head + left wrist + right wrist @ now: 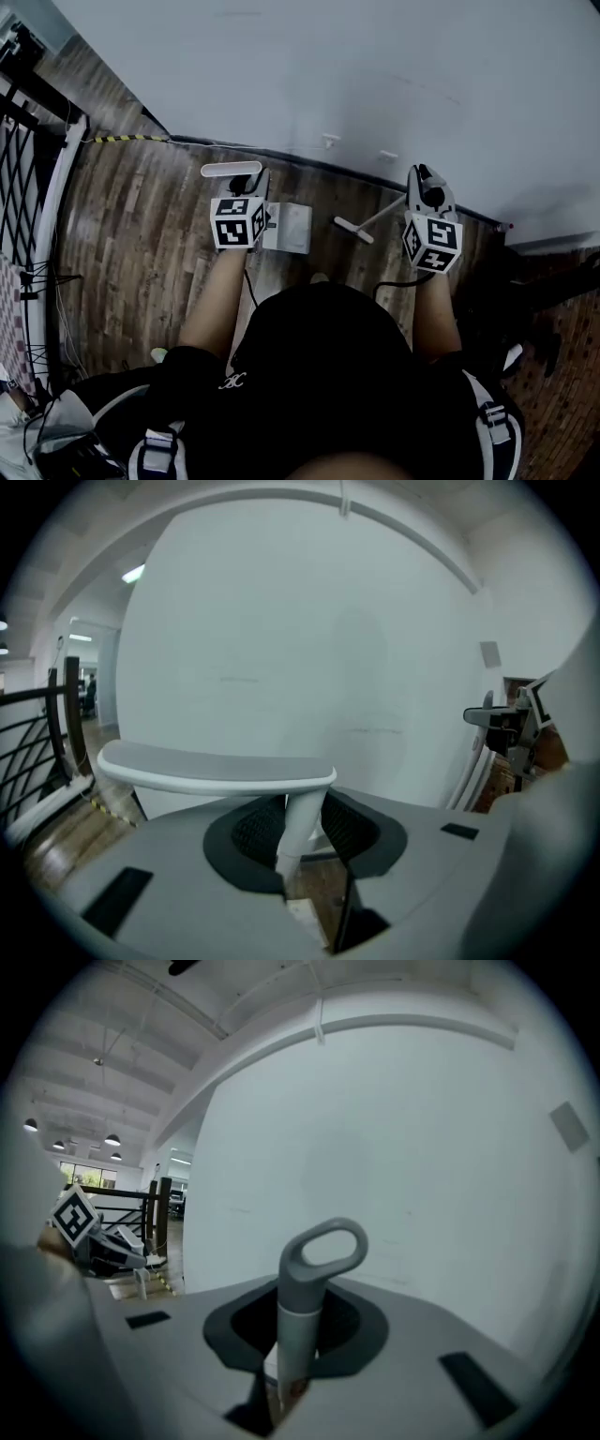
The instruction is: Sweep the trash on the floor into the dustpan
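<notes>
In the head view my left gripper (247,190) is shut on the upright stem of a white dustpan handle with a flat T-shaped top (232,169). The white dustpan (289,228) rests on the wooden floor just right of it. The left gripper view shows that stem (302,825) pinched between the jaws of the left gripper (300,860). My right gripper (428,194) is shut on a broom handle with a grey loop end (324,1252). Its white stick (373,219) slants down left to the floor. Small white bits (329,141) lie by the wall's base.
A white wall (356,75) runs across ahead, close to both grippers. A black-and-white railing (37,178) stands at the left, with yellow-black tape (127,139) on the floor near it. A dark object (544,291) lies at the right.
</notes>
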### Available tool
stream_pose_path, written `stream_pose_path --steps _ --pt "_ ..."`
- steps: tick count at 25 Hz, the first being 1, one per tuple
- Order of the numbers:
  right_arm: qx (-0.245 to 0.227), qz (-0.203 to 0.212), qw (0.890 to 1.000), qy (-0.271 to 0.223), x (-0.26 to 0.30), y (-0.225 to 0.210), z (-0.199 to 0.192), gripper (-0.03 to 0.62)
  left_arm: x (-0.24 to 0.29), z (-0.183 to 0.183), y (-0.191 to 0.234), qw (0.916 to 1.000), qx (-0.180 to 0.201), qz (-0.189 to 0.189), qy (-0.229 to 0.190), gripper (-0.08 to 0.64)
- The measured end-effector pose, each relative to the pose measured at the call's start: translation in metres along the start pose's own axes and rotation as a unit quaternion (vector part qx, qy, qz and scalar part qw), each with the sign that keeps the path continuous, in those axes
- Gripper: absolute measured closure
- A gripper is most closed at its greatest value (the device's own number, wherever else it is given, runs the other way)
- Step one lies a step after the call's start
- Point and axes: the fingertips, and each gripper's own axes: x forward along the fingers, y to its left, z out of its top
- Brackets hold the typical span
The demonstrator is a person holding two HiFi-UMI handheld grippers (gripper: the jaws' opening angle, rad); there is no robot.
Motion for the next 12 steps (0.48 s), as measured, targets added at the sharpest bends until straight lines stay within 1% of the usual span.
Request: stream_pose_path --steps 3,6,9,12 --pt "0.018 -0.018 1.000 -0.008 -0.014 -0.016 0.007 0.534 -0.016 0.042 -0.015 0.9986 0.038 -0.008 -0.036 0.443" --pt "0.030 -0.030 0.999 -0.018 -0.025 -0.027 0.013 0.534 -0.027 0.075 -0.029 0.9957 0.064 -0.016 -0.064 0.446" --pt "0.028 -0.040 0.999 -0.020 -0.035 -0.033 0.012 0.534 -0.033 0.090 -0.042 0.9937 0.072 -0.030 -0.081 0.448" --pt "0.027 -0.042 0.999 -0.018 -0.042 -0.029 0.009 0.534 -0.036 0.096 -0.049 0.9928 0.074 -0.041 -0.085 0.448"
